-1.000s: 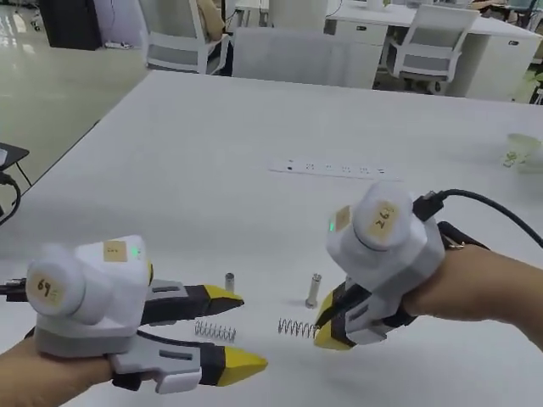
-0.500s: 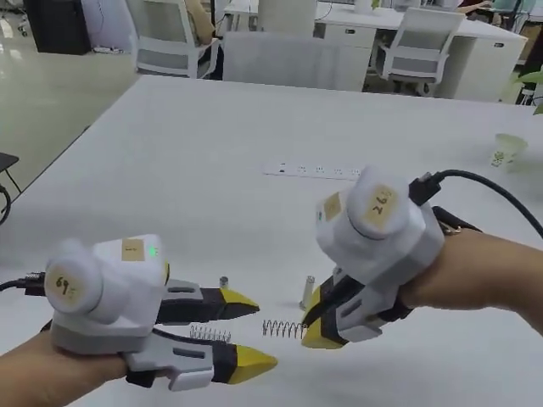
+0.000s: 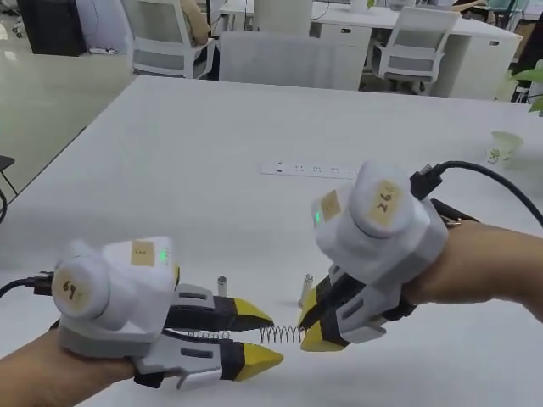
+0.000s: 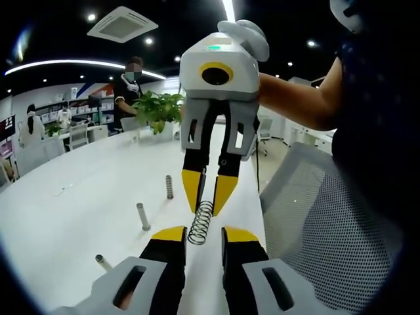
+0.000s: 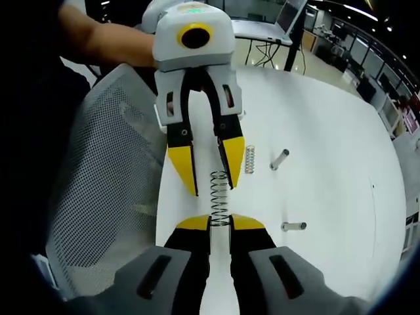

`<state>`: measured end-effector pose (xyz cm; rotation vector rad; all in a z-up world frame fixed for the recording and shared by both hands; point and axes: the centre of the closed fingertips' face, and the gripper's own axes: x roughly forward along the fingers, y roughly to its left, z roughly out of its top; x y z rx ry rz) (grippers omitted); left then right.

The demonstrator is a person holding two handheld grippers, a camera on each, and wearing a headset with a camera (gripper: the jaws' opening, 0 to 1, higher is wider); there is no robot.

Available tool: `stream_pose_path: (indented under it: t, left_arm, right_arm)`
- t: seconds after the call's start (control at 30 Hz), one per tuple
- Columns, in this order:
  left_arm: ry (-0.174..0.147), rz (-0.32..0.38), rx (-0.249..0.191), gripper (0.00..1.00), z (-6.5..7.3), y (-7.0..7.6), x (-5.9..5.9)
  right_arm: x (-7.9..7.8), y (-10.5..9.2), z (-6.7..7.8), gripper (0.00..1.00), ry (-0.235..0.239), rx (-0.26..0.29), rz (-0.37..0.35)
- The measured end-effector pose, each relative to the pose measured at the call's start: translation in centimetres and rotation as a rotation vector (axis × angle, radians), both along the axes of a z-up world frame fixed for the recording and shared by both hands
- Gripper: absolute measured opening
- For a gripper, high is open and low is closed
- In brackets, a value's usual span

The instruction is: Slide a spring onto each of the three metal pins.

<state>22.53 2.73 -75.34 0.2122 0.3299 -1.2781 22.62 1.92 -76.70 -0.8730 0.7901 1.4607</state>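
A large white tabletop (image 3: 170, 170) stands in a bright open office, with office chairs (image 3: 170, 38) at its far edge. A white power strip (image 3: 316, 170) lies across the middle of it and a paper cup (image 3: 504, 146) stands far off to the right. A person holds two grippers low over the near edge, tips facing each other. The right gripper (image 3: 307, 329) has its yellow-tipped jaws clamped on one end of a thin wire spring (image 3: 280, 334), which it holds roughly level just above the surface. The left gripper (image 3: 273, 339) has its jaws apart, and the free end of the spring reaches in between their tips; in the right gripper view the coil runs straight from one pair of jaws into the other. A second spring (image 5: 250, 159) lies loose on the tabletop just beside the left gripper. Two short metal pins stand upright just behind the grippers, one (image 3: 222, 285) near the left jaws and one (image 3: 306, 288) near the right jaws. The left gripper view shows a third pin (image 4: 102, 262) in the same row.
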Motion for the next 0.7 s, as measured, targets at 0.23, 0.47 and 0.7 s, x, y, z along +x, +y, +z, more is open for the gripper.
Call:
stream_pose_path:
  t: [0.23,0.47,0.7]
  left_arm:
    - [-0.016,-0.009,0.021,0.04,-0.2,0.0,0.0]
    - [-0.024,-0.009,0.036,0.03,-0.3,0.2,0.0]
    - [-0.030,-0.005,0.041,0.03,-0.4,0.3,0.1]
  right_arm:
    - [-0.4,0.0,0.1,0.08,0.004,-0.004,0.017]
    - [-0.4,0.1,0.8,0.08,0.002,0.011,0.013]
    - [-0.4,0.8,2.2,0.07,-0.009,0.043,0.012]
